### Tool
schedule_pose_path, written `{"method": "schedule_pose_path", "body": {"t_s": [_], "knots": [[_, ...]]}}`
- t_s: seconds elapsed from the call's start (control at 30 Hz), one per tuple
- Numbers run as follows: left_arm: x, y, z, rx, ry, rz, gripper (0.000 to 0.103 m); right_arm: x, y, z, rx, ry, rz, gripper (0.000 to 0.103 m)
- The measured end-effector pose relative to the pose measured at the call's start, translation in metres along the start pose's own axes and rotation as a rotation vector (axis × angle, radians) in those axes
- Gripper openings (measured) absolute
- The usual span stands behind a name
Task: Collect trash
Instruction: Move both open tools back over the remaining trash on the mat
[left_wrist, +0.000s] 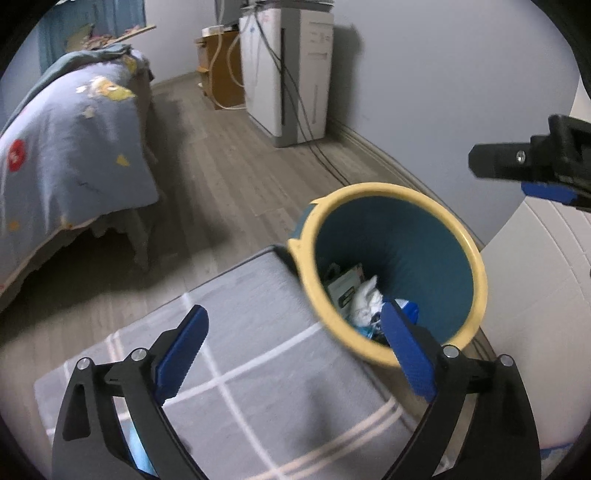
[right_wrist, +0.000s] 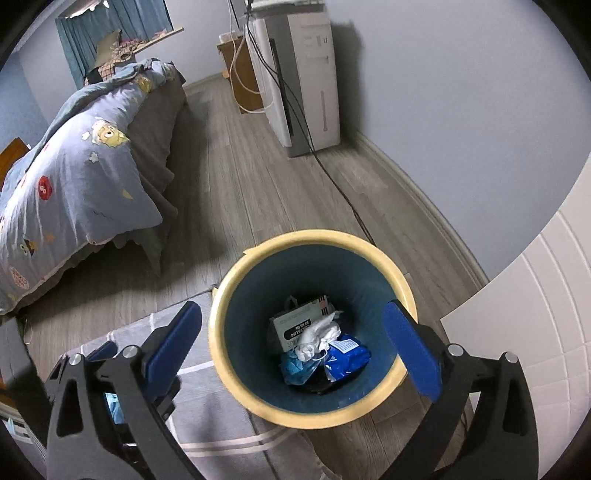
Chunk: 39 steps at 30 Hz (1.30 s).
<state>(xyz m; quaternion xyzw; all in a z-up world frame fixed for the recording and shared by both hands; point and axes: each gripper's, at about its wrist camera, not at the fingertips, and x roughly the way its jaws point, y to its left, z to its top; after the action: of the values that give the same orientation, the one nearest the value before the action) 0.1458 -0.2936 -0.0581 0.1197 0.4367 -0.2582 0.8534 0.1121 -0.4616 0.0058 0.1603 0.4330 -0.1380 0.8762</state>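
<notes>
In the left wrist view, the left gripper hangs with its fingers spread wide and nothing between them, above a grey checked rug on the wooden floor. Just to the right of the rug stands the bin, blue inside with a pale yellow rim, and the trash lies at its bottom: a crumpled white tissue against a small printed box, with a bit of blue wrapper beside them. The right gripper shows at the far right edge, too cut off here to read. A bed with a patterned quilt fills the left side, and a white appliance stands against the far wall. In the right wrist view, the right gripper hovers straight over the bin, fingers apart and holding nothing. Down in the bin lie the box, the tissue, the blue wrapper and a crumpled blue piece, all heaped together, some touching. These look light and soft; the tissue and wrapper would likely crush under a pinch, and the wrapper may be slippery, while the box seems stiffer. The bin itself looks like light, rigid plastic, best taken by its rim.
</notes>
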Motion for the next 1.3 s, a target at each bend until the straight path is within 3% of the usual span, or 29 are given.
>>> {"method": "schedule_pose_path", "body": {"t_s": [0.27, 0.6, 0.77, 0.93, 1.1, 1.3], "knots": [[-0.073, 0.050, -0.033, -0.071, -0.056, 0.054, 0.095, -0.037, 0.044, -0.013, -0.085, -0.033, 0.031, 0.097], [-0.137, 0.117, -0.106, -0.222, -0.062, 0.163, 0.096, -0.035, 0.130, -0.068, -0.167, 0.112, 0.211, 0.097], [-0.138, 0.148, -0.153, -0.318, -0.008, 0.207, 0.096, -0.027, 0.166, -0.080, -0.250, 0.118, 0.202, 0.097], [-0.135, 0.175, -0.186, -0.415, 0.029, 0.209, 0.096, -0.002, 0.194, -0.098, -0.285, 0.178, 0.190, 0.097], [-0.122, 0.181, -0.206, -0.337, 0.096, 0.261, 0.096, 0.021, 0.220, -0.120, -0.321, 0.244, 0.195, 0.097], [-0.100, 0.179, -0.226, -0.294, 0.193, 0.199, 0.096, 0.040, 0.244, -0.143, -0.393, 0.290, 0.167, 0.097]]}}
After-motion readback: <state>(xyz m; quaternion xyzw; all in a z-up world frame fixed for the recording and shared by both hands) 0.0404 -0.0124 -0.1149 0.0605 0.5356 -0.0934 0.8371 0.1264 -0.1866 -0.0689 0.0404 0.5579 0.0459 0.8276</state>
